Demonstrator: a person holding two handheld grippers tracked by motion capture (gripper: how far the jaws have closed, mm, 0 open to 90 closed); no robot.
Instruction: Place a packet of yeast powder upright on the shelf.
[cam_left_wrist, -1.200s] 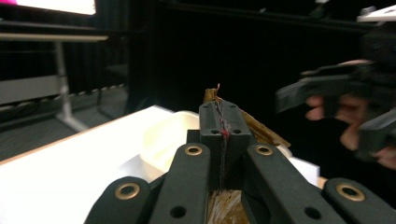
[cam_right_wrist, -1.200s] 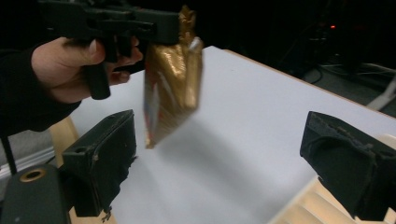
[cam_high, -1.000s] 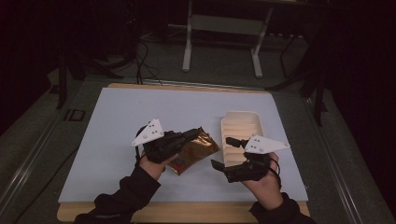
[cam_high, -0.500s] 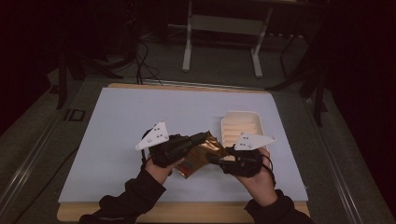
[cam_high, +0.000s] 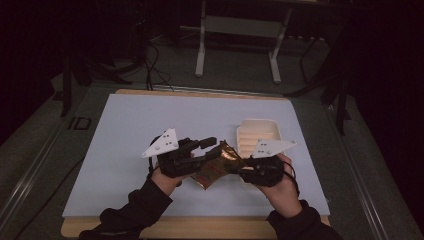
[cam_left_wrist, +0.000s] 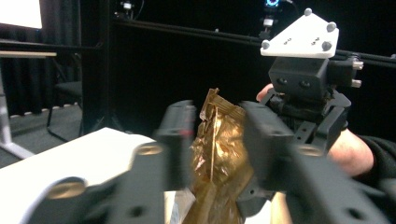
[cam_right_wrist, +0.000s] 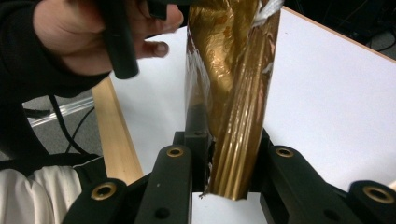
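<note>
A crinkled gold foil packet (cam_high: 216, 169) hangs just above the white table top (cam_high: 125, 135), stretched between both grippers. My left gripper (cam_high: 214, 149) is shut on its left part; in the left gripper view the blurred black jaws flank the packet (cam_left_wrist: 217, 149) at the left gripper (cam_left_wrist: 217, 140). My right gripper (cam_high: 241, 171) is shut on the packet's right end; in the right gripper view the jaws of the right gripper (cam_right_wrist: 229, 140) pinch the pleated foil (cam_right_wrist: 233, 93). The two grippers face each other, almost touching.
A cream ridged tray (cam_high: 257, 136) lies on the table just behind the right gripper. The table's wooden front edge (cam_high: 200, 226) runs close under the forearms. Table legs and cables stand on the dark floor beyond the far edge.
My right gripper has swung left from beside the tray and shut on the packet's free end. The left gripper has turned a little toward it, packet still in its jaws.
</note>
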